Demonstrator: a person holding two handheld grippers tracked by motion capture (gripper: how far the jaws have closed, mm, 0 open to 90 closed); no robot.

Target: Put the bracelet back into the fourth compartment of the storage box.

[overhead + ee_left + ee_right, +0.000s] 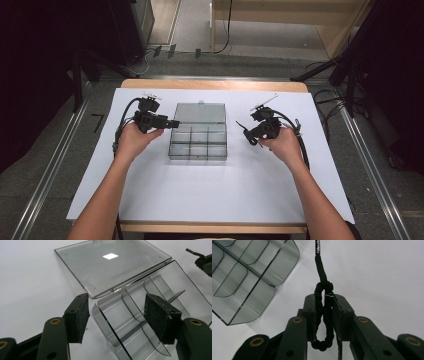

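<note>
Right gripper point(328, 315) pinches a black braided cord point(323, 287) beside the clear compartment box point(198, 141). Left gripper point(117, 317), jaws spread, straddles the box's corner wall; lid point(110, 265) lies open.

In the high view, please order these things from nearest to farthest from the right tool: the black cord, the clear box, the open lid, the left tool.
1. Black cord, clamped in the right tool.
2. Clear box, just to its left.
3. Open lid, behind the box.
4. Left tool, at the box's far side.
</note>
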